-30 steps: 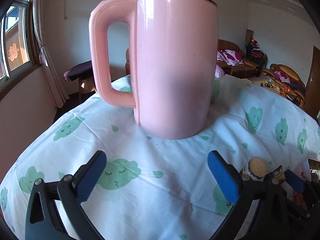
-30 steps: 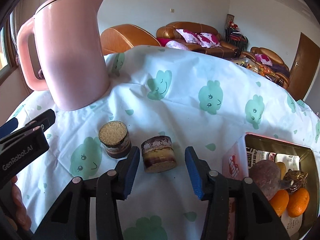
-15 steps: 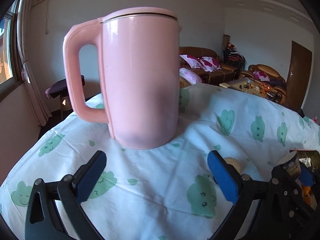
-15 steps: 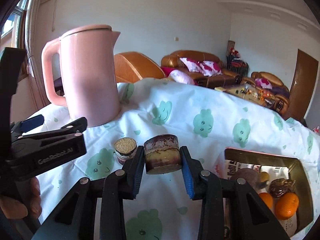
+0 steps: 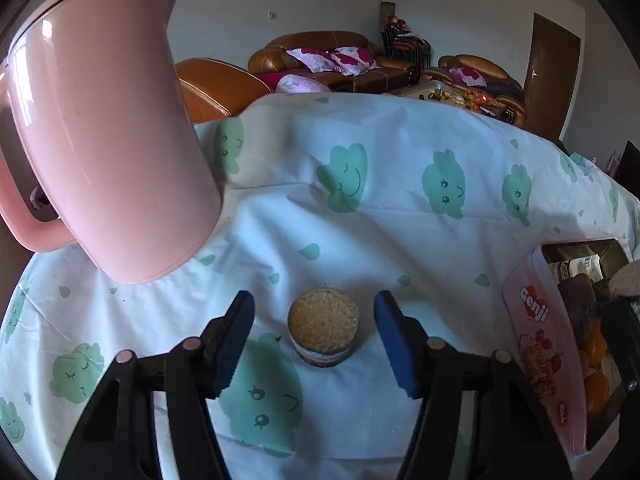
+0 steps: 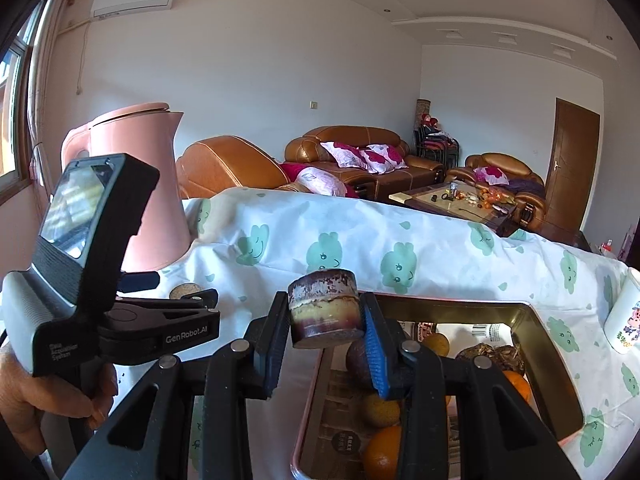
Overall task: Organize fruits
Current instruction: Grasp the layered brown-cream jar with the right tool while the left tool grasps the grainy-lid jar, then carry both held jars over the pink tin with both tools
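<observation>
A small layered cylinder (image 6: pixel 325 309), brown on top and yellow in the middle, is clamped between the blue pads of the right hand-held gripper (image 6: pixel 326 330), held in the air just above the near left edge of a metal tin (image 6: pixel 560 368) that holds oranges (image 6: pixel 382 452) and other fruit. The left hand-held gripper (image 5: pixel 314 338) hangs wide open and empty, its pads on either side of a second small cylinder with a grainy tan top (image 5: pixel 323 326) standing on the cloth-covered counter (image 5: pixel 400 240), touching neither pad. A pink kettle (image 5: pixel 108 128) stands further back to the left.
</observation>
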### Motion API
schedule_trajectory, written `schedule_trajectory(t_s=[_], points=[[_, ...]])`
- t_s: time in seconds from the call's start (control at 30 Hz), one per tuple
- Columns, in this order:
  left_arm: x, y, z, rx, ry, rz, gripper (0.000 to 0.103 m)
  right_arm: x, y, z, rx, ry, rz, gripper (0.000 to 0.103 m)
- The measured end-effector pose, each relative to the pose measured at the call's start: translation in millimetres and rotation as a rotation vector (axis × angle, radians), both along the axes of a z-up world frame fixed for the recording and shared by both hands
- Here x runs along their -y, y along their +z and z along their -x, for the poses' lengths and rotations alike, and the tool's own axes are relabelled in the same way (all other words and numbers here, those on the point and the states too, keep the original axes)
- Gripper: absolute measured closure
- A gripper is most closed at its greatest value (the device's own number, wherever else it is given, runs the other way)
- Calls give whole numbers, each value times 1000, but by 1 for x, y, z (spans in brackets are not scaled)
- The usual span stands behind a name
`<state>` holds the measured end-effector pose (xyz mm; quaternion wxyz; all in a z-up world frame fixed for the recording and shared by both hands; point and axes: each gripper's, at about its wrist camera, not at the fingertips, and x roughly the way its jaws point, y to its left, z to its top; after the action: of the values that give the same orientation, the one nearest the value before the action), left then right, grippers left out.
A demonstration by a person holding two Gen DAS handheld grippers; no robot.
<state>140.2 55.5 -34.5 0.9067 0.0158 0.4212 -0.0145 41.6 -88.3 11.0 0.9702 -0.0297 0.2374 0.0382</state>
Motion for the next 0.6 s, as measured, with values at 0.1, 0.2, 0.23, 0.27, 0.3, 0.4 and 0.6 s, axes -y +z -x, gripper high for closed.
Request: schedule_trajectory(t_s=[0.1,0.2,0.23,0.27,0.3,0.4,0.6], points=[[2,-8,-7,-19,8,15,53,1,-3,-3,-14,2,-5,66],[7,-7,-7,-15,-15,5,62,-1,-6,-5,-32,12,-7,66],[9,-7,-7,-13,-25,8,67,-1,-7,-5,-36,15,-6,66],[10,-7,-6,-11,-31,10,67,-1,-7,-5,-36,16,-8,66],[10,-6,-5,-10,-32,9,67,-1,-7,-5,-35,16,-8,66],[10,-2,0,18,-30,12,68,-1,-7,-5,-34,13,-11,66],[10,19,28,162,27,-54,68,-1,-5,-2,-16,11,-13,66]])
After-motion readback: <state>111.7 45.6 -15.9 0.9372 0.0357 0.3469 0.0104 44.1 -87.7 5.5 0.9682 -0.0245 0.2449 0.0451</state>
